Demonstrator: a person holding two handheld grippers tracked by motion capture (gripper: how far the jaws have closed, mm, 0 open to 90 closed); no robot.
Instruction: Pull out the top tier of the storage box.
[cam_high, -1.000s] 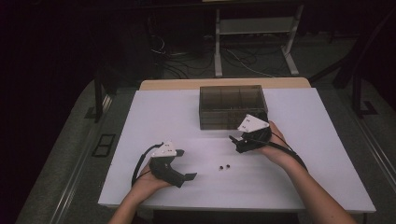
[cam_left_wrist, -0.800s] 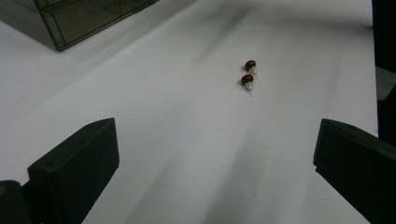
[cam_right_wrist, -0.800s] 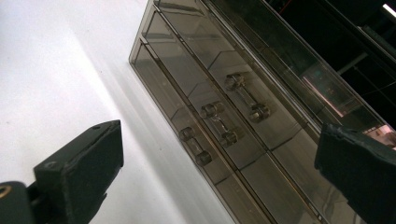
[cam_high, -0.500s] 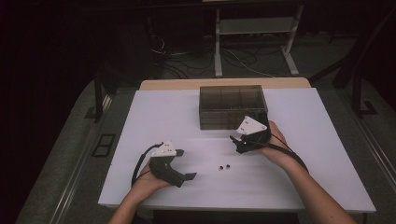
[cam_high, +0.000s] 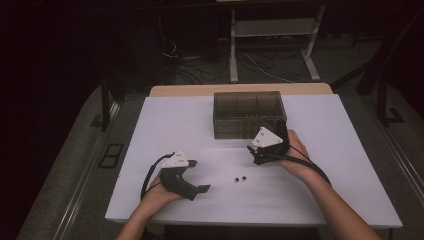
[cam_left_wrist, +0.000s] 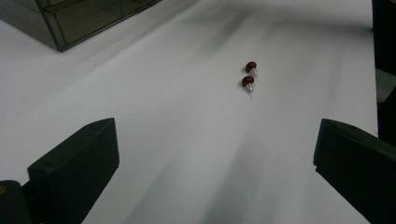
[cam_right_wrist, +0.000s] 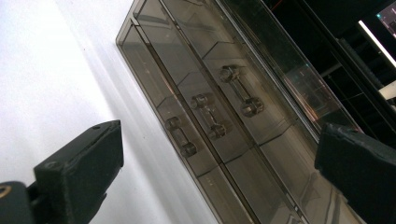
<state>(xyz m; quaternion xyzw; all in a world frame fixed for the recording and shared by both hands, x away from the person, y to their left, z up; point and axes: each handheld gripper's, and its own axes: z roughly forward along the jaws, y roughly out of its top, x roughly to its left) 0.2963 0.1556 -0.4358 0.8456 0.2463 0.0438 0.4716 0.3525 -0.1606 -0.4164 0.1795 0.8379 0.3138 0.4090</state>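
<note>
Waiting on the white table (cam_high: 150, 130), two red earrings (cam_left_wrist: 249, 74) lie untouched between the grippers. The left gripper (cam_left_wrist: 210, 163) and right gripper (cam_right_wrist: 219, 172) are both wide apart, holding nothing. The drawer box (cam_right_wrist: 224, 116) looks closed, so the work has barely begun.

No readable text, labels, brand marks or numbers in any view. Smoked drawer box (cam_high: 249, 114), white table (cam_high: 165, 125) and both red studs (cam_left_wrist: 249, 74) are unmarked. Grey gripper plates show holes, no lettering.
</note>
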